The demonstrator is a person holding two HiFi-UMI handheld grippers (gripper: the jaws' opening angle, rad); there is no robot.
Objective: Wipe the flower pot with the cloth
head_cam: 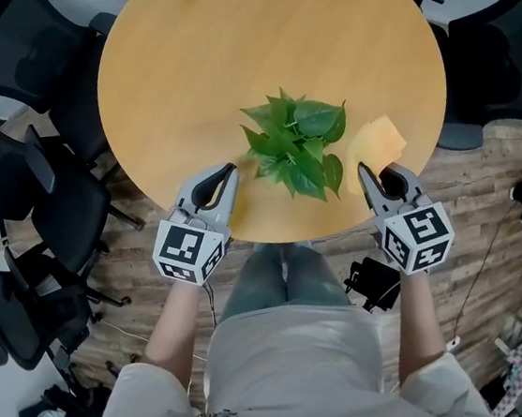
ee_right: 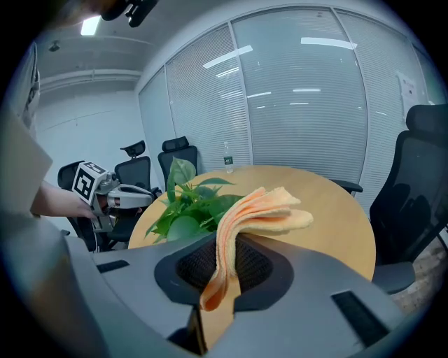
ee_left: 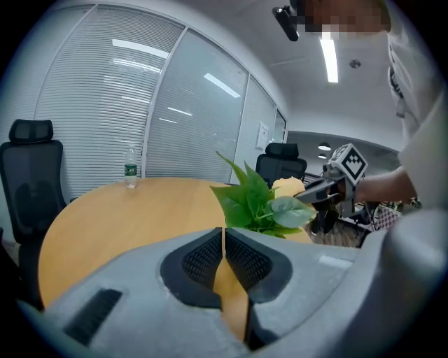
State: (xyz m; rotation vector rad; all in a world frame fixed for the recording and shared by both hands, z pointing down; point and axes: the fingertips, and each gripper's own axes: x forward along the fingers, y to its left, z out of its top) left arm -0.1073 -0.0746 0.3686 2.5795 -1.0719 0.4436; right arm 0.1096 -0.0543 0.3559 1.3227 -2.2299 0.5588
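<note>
A leafy green plant (head_cam: 295,142) stands near the front edge of the round wooden table (head_cam: 187,70); its leaves hide the pot from above. A folded orange cloth (head_cam: 377,141) sticks out just right of the plant, and my right gripper (head_cam: 363,171) is shut on its near end. In the right gripper view the cloth (ee_right: 238,224) is pinched between the pads and flops forward, with the plant (ee_right: 187,206) to its left. My left gripper (head_cam: 231,170) is shut and empty, just left of the plant. In the left gripper view the plant (ee_left: 255,203) rises beyond the closed pads (ee_left: 203,259).
A water bottle (ee_left: 130,168) stands at the table's far edge. Black office chairs (head_cam: 31,184) ring the table on the left, and another chair (head_cam: 498,60) is on the right. A black object (head_cam: 374,283) lies on the wooden floor by the person's legs. Glass walls with blinds stand behind.
</note>
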